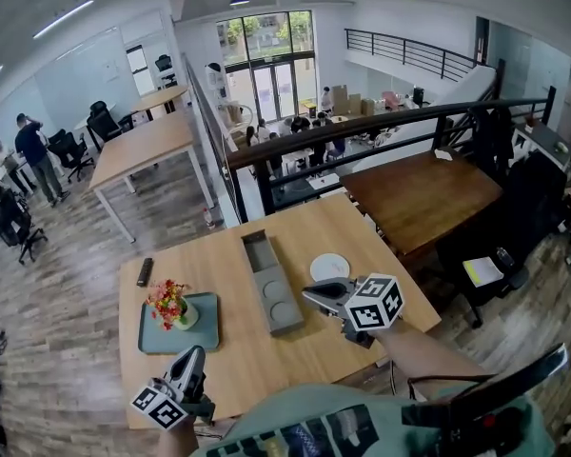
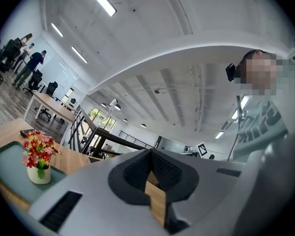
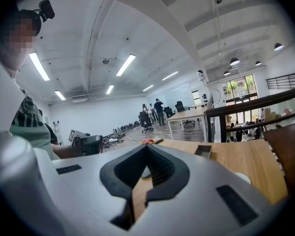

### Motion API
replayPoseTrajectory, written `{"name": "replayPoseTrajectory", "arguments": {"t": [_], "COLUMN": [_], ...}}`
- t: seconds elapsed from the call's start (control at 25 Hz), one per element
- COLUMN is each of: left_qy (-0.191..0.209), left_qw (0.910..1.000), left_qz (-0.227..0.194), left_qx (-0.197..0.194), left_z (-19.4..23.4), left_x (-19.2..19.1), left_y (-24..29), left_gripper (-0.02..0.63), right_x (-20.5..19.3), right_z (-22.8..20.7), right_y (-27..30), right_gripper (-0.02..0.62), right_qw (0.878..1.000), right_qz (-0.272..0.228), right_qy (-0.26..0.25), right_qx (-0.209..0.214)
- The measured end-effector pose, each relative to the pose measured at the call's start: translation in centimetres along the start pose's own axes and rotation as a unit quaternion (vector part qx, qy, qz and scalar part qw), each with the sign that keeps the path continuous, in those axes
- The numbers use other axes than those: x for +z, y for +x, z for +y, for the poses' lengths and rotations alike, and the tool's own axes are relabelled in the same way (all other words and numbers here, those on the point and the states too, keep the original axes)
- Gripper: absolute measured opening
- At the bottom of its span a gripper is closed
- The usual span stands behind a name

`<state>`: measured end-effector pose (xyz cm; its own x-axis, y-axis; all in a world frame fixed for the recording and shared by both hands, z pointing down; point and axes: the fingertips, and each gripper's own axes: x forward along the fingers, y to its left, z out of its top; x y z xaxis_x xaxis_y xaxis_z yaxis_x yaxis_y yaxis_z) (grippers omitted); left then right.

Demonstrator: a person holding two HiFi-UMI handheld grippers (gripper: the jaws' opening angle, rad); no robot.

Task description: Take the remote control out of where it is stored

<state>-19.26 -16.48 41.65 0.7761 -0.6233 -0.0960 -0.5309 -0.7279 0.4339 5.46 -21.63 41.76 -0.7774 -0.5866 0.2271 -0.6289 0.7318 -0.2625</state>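
The dark remote control [image 1: 145, 271] lies flat on the bare wood near the table's far left edge, outside the grey organizer [image 1: 271, 282]. It also shows in the left gripper view as the remote [image 2: 27, 132] behind the flowers. My left gripper [image 1: 196, 352] hangs at the table's near edge, just in front of the teal tray, shut and empty. My right gripper [image 1: 306, 294] hovers beside the organizer's right side, pointing left, shut with nothing in it. In their own views the left gripper [image 2: 150, 152] and right gripper [image 3: 147, 146] show their jaws closed together.
A teal tray [image 1: 152, 341] carries a small vase of flowers [image 1: 169, 303]. A white round plate [image 1: 329, 267] lies right of the organizer, whose compartments look empty. A black railing [image 1: 362, 127] runs behind the table. People stand at far left.
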Motion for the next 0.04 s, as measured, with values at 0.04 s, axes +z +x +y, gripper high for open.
{"name": "replayPoseTrajectory", "arguments": {"t": [0.04], "left_qy": [-0.001], "left_qw": [1.0000], "left_qz": [-0.001], "left_qx": [0.001], "left_z": [0.03], "left_x": [0.08], "left_y": [-0.09], "left_gripper": [0.005], "right_x": [0.13], "right_z": [0.05], "right_y": [0.11], "right_gripper": [0.005], "right_qw": [1.000], "right_qz": [0.001], "right_qy": [-0.001], "right_qx": [0.001]}}
